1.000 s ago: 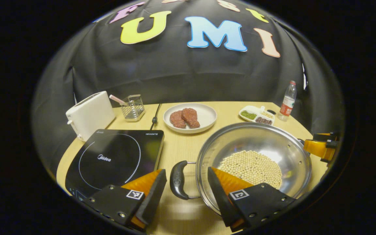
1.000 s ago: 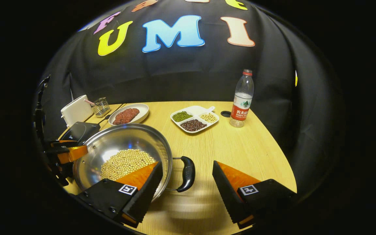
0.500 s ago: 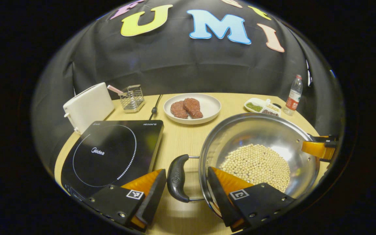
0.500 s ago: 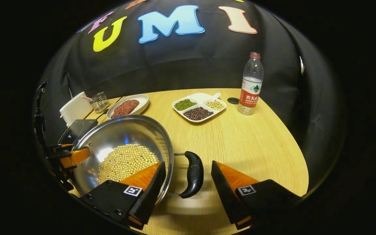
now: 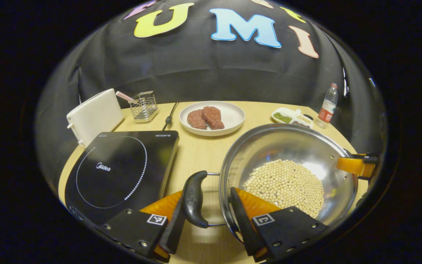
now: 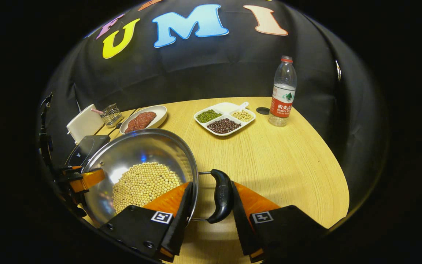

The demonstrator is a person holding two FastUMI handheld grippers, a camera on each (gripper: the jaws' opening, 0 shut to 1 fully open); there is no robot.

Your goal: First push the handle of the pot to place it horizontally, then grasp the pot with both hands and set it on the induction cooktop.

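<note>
Table: light wooden tabletop (image 6: 277, 161) against the black cloth wall.
Pot: steel pot (image 5: 288, 154) (image 6: 141, 150) holding soybeans (image 5: 284, 185), standing on the table just right of the induction cooktop (image 5: 119, 168), not on it.
Left gripper (image 5: 205, 216): fingers straddle the pot's black left handle (image 5: 193, 200); one finger touches the handle's outer side, the other sits over the pot's rim, apart from the handle.
Right gripper (image 6: 209, 214): fingers narrowed around the black right handle (image 6: 221, 196); outer finger touches it, inner finger lies against the pot's rim; whether both press it I cannot tell.
Behind: white toaster (image 5: 94, 115), wire rack (image 5: 144, 106), plate of meat patties (image 5: 213, 118), divided bean dish (image 6: 225, 119), water bottle (image 6: 283, 91).
</note>
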